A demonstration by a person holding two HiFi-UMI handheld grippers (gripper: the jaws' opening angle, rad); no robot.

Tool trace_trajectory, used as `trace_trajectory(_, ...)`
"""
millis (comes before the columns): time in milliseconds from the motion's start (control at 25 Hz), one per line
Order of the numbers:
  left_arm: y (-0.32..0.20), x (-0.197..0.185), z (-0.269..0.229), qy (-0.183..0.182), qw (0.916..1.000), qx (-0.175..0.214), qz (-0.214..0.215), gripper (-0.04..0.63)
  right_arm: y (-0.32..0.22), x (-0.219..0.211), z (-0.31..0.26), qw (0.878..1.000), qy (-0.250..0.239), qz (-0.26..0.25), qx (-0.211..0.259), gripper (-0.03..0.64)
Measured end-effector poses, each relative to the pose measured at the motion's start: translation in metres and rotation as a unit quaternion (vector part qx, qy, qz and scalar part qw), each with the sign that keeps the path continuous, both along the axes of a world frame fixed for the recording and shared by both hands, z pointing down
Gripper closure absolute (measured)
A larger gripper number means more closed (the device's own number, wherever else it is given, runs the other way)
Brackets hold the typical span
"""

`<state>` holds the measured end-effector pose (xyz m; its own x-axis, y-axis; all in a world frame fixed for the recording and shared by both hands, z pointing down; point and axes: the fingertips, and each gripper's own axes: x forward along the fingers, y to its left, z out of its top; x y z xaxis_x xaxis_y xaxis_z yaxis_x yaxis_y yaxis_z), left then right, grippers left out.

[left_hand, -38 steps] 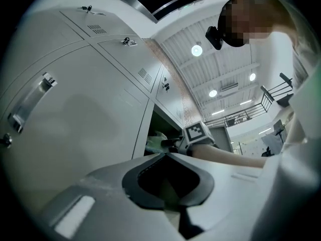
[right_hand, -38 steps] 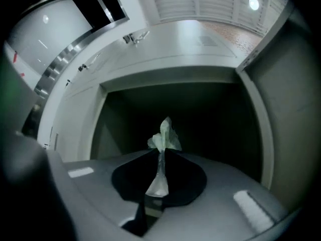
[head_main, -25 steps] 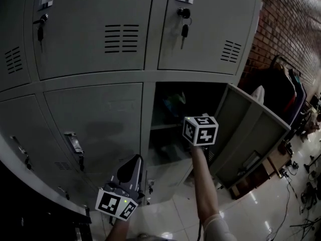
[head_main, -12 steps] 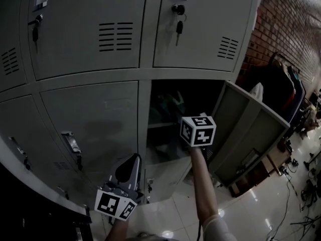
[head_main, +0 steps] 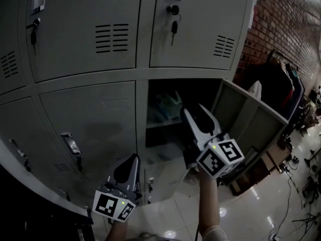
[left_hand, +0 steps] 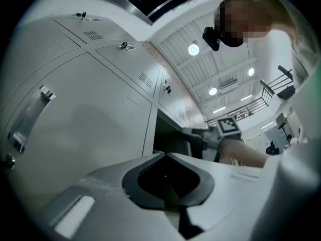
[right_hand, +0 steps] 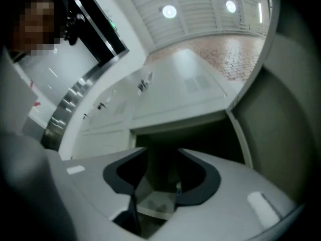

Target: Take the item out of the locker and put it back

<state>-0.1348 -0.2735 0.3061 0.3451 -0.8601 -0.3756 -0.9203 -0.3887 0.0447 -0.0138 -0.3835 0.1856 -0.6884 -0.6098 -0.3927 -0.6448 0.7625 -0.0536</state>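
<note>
1. The right gripper (head_main: 194, 109) has its jaws apart; they have just been narrowing and nothing is between them. The left gripper (head_main: 131, 157) is clenched and empty.
2. The grey steel locker (head_main: 142, 109) lies ahead of the right jaws, with its open grey door (head_main: 251, 119) to their right.
3. A dim greenish item (head_main: 168, 103) sits on the shelf beyond the jaw tips.
4. This looks like the reach-in step. Next, the right jaws need to straddle the item and close on it.

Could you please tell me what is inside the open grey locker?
Inside the open grey metal locker, a pale greenish item lies on a shelf. The dark space below and the back cannot be made out.
</note>
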Motion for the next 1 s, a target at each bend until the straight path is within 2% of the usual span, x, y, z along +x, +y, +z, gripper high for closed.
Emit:
trace_trajectory(80,0.003,0.000,-0.003,0.001,1.0000,0.003,0.003,0.592,0.043,0.019,-0.004,0.999,-0.032,-0.003,0.039,0.575)
trace_trajectory(120,0.005,0.000,-0.004,0.001,1.0000,0.005,0.004,0.592,0.061,0.027,0.000,0.998,-0.045,-0.001,0.051,0.615)
trace_trajectory(200,0.010,0.002,-0.007,-0.002,0.9999,0.012,0.008,0.592,0.091,0.037,0.018,0.996,-0.059,0.005,0.063,0.615)
trace_trajectory(280,0.018,0.002,-0.008,-0.008,0.9997,0.020,0.009,0.592,0.114,0.038,0.052,0.998,-0.048,0.014,0.049,0.615)
trace_trajectory(360,0.027,0.002,-0.005,-0.012,0.9997,0.022,0.007,0.592,0.127,0.039,0.102,0.999,-0.020,0.025,0.011,0.614)
trace_trajectory(480,0.034,0.004,0.002,-0.008,0.9999,0.010,0.011,0.592,0.138,0.046,0.150,0.998,-0.028,0.028,-0.051,0.615)
trace_trajectory(560,0.038,0.011,0.007,-0.012,0.9998,0.001,0.017,0.592,0.146,0.050,0.157,0.997,-0.031,0.029,-0.063,0.614)
trace_trajectory(840,0.068,0.032,0.010,-0.008,0.9996,-0.012,0.026,0.592,0.179,0.071,0.148,0.997,-0.021,0.035,-0.058,0.615)
trace_trajectory(1000,0.096,0.044,0.013,-0.001,0.9995,-0.005,0.030,0.592,0.208,0.080,0.146,0.998,-0.019,0.027,-0.048,0.615)
